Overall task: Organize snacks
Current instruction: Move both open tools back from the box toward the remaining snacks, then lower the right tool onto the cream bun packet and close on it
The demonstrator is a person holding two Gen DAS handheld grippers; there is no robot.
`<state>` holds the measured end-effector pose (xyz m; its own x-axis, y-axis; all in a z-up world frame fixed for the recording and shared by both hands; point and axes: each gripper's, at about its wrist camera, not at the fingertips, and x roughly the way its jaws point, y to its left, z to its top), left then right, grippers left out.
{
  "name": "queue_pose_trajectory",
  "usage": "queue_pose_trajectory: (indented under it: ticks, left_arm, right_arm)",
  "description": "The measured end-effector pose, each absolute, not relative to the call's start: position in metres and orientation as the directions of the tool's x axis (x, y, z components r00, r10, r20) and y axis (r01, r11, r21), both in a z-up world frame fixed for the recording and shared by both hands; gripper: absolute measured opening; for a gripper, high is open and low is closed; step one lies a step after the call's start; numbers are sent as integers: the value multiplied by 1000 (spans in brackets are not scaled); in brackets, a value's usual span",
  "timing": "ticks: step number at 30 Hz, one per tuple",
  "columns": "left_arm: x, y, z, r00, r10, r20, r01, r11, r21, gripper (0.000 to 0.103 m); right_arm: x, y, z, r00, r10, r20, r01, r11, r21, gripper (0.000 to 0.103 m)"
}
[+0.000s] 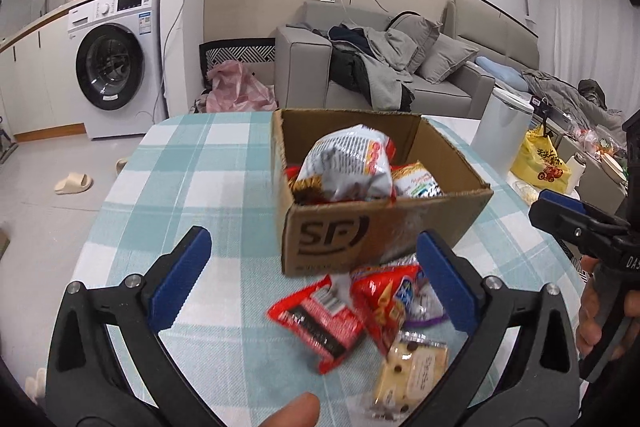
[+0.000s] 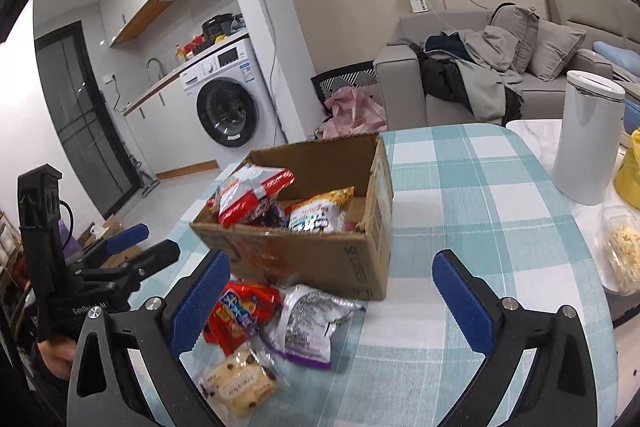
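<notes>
An open SF cardboard box stands on the checked tablecloth, with a white-and-red bag and other packets inside. Just in front of it lie a red wrapper, a red bag, a silver-purple packet and a chocolate-chip cookie pack. My left gripper is open and empty above these loose snacks. My right gripper is open and empty too, near the box's front.
A white cylindrical bin stands at the table's right side. Beside it are a yellow bag and a clear tub of snacks. A sofa with clothes and a washing machine are beyond the table.
</notes>
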<state>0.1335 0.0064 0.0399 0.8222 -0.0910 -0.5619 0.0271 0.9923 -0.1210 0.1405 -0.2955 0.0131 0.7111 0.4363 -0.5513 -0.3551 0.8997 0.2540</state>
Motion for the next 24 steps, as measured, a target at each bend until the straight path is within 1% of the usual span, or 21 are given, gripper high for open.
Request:
queue_pose_trajectory:
  ticks: [5,12,24]
  left_arm:
    - [110,14,33,809,-77,-582,14,994,-113,102]
    - [101,13,14,784,-44,-619,2,998,-68,102]
    - [110,15,-6,747,-62,-662,-1,995,-95,102]
  right_arm:
    - [133,-291,2,686,437,-582,-367,898,242,103]
    - [130,-284,-19,635,430,-642,-376,898,229,103]
    - [139,-267,-47,574,406,-711,-372,903,215,103]
